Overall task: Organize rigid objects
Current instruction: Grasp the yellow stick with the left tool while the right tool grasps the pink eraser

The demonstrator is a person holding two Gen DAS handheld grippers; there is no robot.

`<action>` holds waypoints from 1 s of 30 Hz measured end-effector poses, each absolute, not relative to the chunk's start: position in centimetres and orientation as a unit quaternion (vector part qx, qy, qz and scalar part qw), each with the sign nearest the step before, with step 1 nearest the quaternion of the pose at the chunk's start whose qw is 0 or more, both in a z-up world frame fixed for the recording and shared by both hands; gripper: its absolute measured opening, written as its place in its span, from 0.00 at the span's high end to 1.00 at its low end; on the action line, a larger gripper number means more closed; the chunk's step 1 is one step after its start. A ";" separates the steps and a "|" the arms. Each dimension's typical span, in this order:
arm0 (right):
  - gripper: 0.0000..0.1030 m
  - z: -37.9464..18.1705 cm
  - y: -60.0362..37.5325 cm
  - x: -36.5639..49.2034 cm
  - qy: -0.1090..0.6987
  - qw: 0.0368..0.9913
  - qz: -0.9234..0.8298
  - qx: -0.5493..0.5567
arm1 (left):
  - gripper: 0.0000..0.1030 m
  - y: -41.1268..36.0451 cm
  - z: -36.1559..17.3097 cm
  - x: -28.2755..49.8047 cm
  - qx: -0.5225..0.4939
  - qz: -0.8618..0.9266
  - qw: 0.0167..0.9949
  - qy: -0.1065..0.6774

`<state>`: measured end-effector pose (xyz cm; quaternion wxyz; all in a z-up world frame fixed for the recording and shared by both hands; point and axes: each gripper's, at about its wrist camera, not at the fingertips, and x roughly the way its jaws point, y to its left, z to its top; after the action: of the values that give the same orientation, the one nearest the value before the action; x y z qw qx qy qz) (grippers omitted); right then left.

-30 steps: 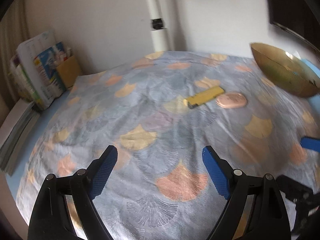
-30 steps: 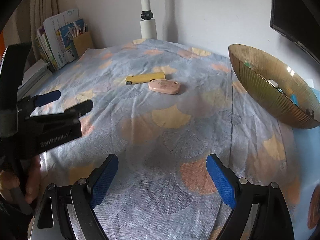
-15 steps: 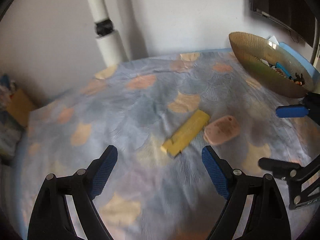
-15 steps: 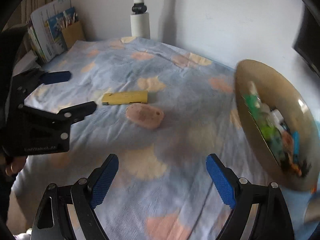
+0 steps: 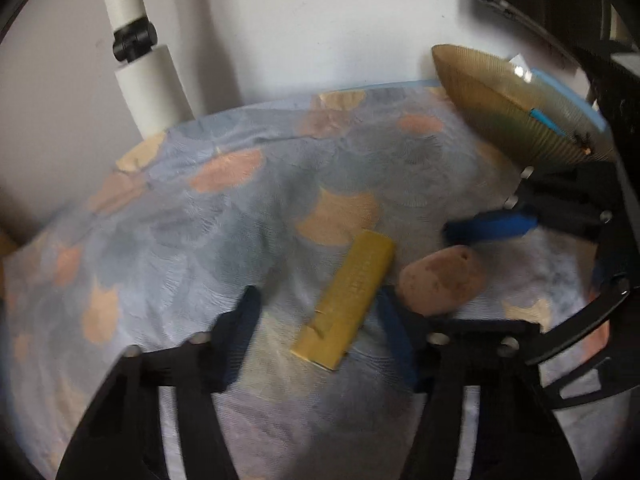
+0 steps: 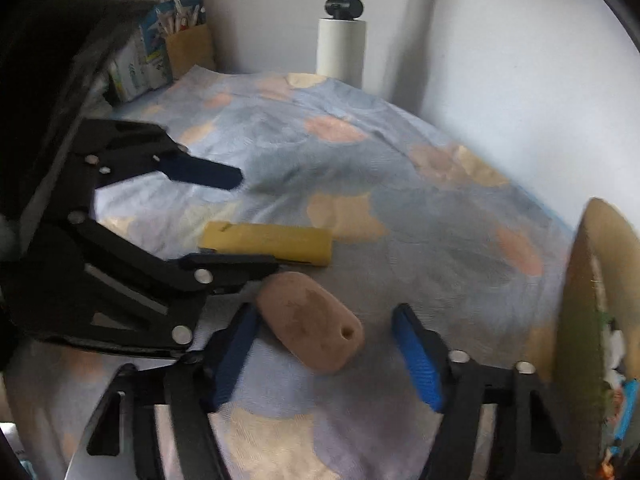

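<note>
Between spread left gripper [image 5: 316, 320] fingers, yellow bar [image 5: 345, 317]

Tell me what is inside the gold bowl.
The gold bowl holds a pile of small colourful pieces: white, green, blue and orange bits show near its rim. Its ribbed wall hides everything deeper, and blur keeps the pieces from being identified.

matt printed tablecloth [image 5: 200, 240], ribbed glossy bowl [image 5: 500, 108], matt pink stone [image 6: 312, 328]

We see a surface [image 5: 208, 240] under a blue cloth [image 6: 420, 216] with orange and yellow patches. On the cloth lie a yellow bar [image 5: 348, 304] and, just beside it, a pink oval [image 5: 442, 284]. A gold bowl [image 5: 500, 108] sits at the far right edge.
</note>
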<state>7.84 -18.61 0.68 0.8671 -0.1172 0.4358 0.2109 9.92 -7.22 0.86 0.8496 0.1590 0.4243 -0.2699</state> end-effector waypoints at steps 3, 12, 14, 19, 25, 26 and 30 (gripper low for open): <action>0.58 0.8 -18.3 7.1 0.432 0.867 0.220 -0.119 | 0.79 -7.7 1.0 8.9 0.165 -0.261 0.853 0.420; 0.59 1.1 -18.8 -0.7 0.440 0.860 0.231 -0.118 | 0.79 -3.2 1.2 2.9 0.048 -0.204 0.865 0.456; 0.60 1.1 -19.2 -2.9 0.451 0.858 0.220 -0.112 | 0.79 -1.8 1.1 0.8 0.019 -0.206 0.863 0.461; 0.60 1.2 -20.1 -8.3 0.460 0.859 0.216 -0.069 | 0.78 -0.6 1.1 -2.6 0.009 -0.206 0.861 0.464; 0.38 0.7 -19.3 -10.9 0.447 0.868 0.198 -0.090 | 0.58 0.1 1.3 -3.3 0.001 -0.186 0.861 0.473; 0.38 0.8 -19.2 -10.6 0.454 0.865 0.193 -0.092 | 0.52 0.2 1.3 -3.2 -0.005 -0.186 0.859 0.476; 0.38 0.9 -18.9 -8.6 0.475 0.857 0.172 -0.101 | 0.38 -0.7 1.0 -2.0 -0.010 -0.175 0.866 0.468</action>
<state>-8.56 -18.92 0.90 0.8570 -0.1010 0.4751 0.1722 -2.00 -0.67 1.01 0.8664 -0.0101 0.4675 -0.1751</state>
